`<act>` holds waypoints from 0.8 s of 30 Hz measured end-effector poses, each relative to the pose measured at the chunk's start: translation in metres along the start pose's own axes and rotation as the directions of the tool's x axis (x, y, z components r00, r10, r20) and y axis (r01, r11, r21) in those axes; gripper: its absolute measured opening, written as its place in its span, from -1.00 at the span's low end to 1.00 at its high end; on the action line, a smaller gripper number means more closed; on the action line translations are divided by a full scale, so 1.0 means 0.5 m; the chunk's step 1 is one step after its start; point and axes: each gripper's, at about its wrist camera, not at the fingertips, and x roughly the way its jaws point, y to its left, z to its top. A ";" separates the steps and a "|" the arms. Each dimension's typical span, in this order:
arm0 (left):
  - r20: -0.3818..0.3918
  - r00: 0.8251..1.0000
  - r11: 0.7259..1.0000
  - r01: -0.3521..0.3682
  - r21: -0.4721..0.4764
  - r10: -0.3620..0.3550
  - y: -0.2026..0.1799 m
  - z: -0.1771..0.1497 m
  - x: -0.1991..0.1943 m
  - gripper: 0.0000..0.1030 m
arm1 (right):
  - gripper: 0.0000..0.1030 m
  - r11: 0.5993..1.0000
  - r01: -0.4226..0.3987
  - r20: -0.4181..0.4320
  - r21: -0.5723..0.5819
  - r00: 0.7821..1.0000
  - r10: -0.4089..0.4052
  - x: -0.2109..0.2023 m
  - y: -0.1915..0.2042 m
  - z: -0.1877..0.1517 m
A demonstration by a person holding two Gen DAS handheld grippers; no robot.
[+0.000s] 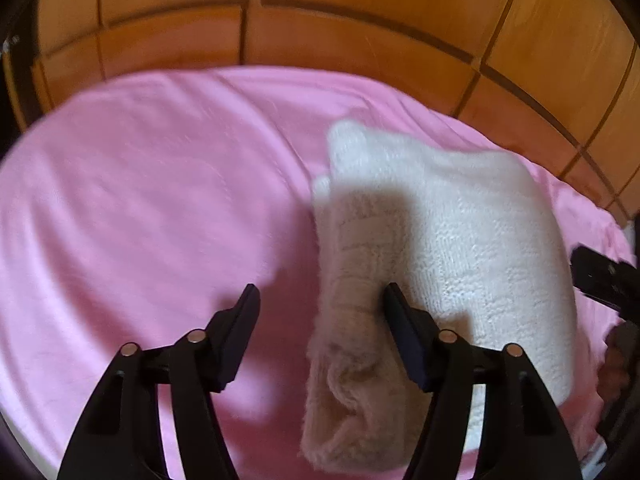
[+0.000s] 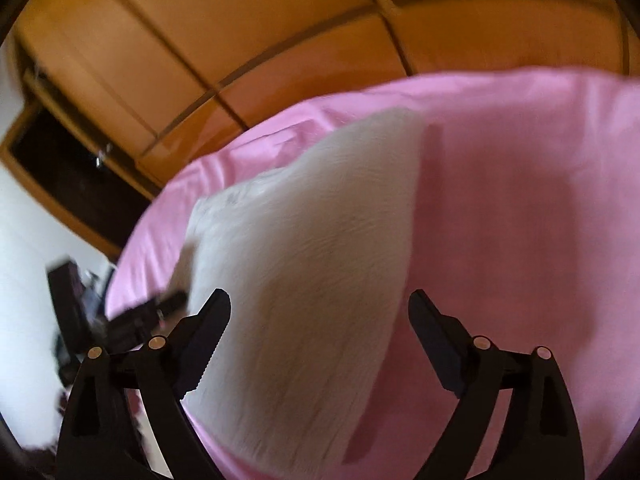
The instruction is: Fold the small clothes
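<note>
- Where the pink cloth (image 1: 140, 200) covered the table, a white woolly garment (image 1: 460, 240) lay folded on its right part in the left wrist view.
- The garment looked soft and knitted, and one thick folded edge ran down toward the camera.
- The left gripper (image 1: 320, 300) hung over that folded edge with its jaws apart.
- Its right finger (image 1: 404, 332) sat against the wool, while its left finger was over bare pink cloth.
- Nothing was squeezed between the two fingers, so the left gripper held nothing.
- The right gripper (image 2: 320, 304) was spread very wide over the same white garment (image 2: 312, 260) in the right wrist view.
- The wool lay under the gap between its fingers, but neither finger pinched it.
- Its left finger (image 2: 208, 332) was just at the edge of the wool, and I could not tell if it touched.
- The picture from the right wrist was blurry.
- The other gripper showed as a dark shape at the far left side of the garment in that view.
- Orange-brown wooden panels (image 1: 320, 20) stood behind the table.
</note>
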 end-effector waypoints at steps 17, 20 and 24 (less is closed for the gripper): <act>0.033 0.937 0.938 0.347 -0.001 -0.347 0.004 -0.003 -0.016 -0.70 | -0.07 0.985 -0.174 -0.028 -0.007 0.984 0.173 0.049 0.044 -0.011; 0.039 0.913 0.913 0.404 0.058 -0.407 -0.067 0.003 -0.048 -0.70 | -0.07 0.984 -0.168 0.032 -0.064 0.985 0.171 -0.029 0.062 -0.024; 0.008 0.874 0.862 0.477 0.174 -0.485 -0.219 0.017 -0.062 -0.70 | -0.08 0.988 -0.131 0.125 -0.076 0.982 0.140 -0.158 0.030 -0.042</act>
